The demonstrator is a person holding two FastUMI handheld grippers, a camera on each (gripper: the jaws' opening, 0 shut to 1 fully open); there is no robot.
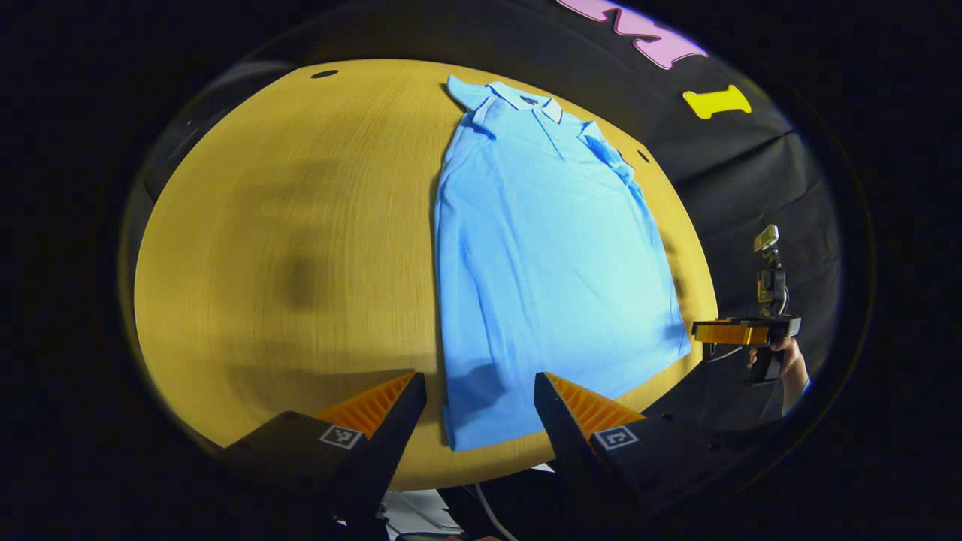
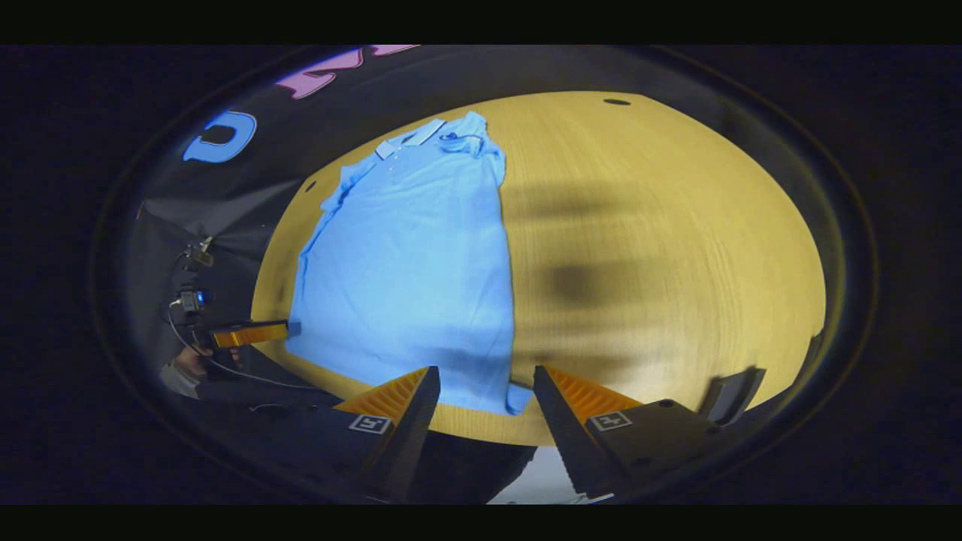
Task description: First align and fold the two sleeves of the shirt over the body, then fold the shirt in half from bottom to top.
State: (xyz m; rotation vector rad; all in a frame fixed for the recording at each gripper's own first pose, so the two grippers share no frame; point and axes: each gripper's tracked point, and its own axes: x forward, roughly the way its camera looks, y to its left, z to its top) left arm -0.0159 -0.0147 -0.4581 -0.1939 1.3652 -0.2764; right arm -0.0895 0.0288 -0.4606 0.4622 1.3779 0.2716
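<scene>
A light blue polo shirt (image 1: pixel 549 255) lies flat on the round yellow wooden table (image 1: pixel 301 225), collar (image 1: pixel 526 98) at the far side and hem toward me. Both sleeves look folded in over the body near the shoulders. My left gripper (image 1: pixel 479 391) hangs open above the hem's left corner (image 1: pixel 460 439), holding nothing. Over the hem's right corner (image 2: pixel 518 402) of the shirt (image 2: pixel 409 278), my right gripper (image 2: pixel 486 383) is open too and holds nothing. Each gripper also appears from the side, off the table's edge: the right gripper (image 1: pixel 744 330) held by a hand (image 1: pixel 789 368), the left gripper (image 2: pixel 248 334).
Small dark holes (image 1: pixel 325 74) (image 2: pixel 616 101) mark the table's far rim. A dark block (image 2: pixel 733 391) sits at the table's (image 2: pixel 676 225) near right edge. Black cloth wall (image 1: pixel 751 180) stands behind. White sheets and a cable (image 1: pixel 488 515) lie below the front edge.
</scene>
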